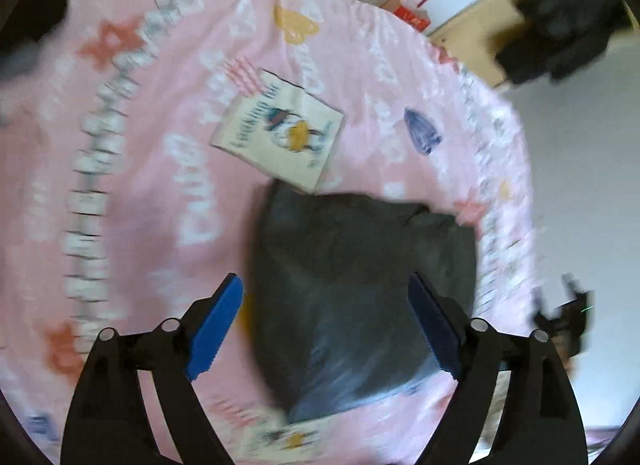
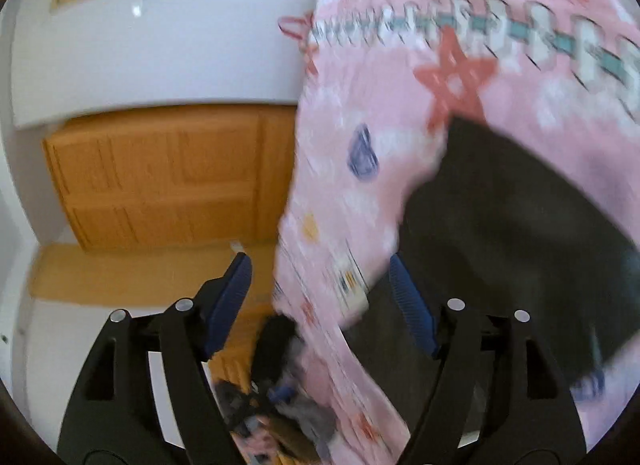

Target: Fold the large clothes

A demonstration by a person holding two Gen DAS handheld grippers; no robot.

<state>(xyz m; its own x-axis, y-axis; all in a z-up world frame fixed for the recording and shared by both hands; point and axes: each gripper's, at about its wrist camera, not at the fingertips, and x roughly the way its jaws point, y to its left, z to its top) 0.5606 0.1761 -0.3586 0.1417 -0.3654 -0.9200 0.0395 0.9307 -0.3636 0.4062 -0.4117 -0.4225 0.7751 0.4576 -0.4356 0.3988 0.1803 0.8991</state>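
A dark grey folded garment (image 1: 360, 285) lies on a pink patterned bedsheet (image 1: 140, 185). My left gripper (image 1: 324, 279) hovers over it, pointing steeply down. Its blue pads (image 1: 218, 329) stand wide apart on either side of the garment and press on nothing. In the right wrist view the same dark garment (image 2: 520, 225) fills the right side on the pink sheet (image 2: 360, 185). My right gripper (image 2: 319, 258) is open at the bed's edge, where the hanging sheet passes between its blue pads (image 2: 228, 301) without being clamped. Both views are motion-blurred.
A red-handled bag (image 1: 412, 11) and a black bundle (image 1: 560, 33) sit beyond the bed's far side. An orange wooden cabinet (image 2: 160, 173) stands against the white wall. Dark clutter (image 2: 276, 385) lies on the floor beside the bed.
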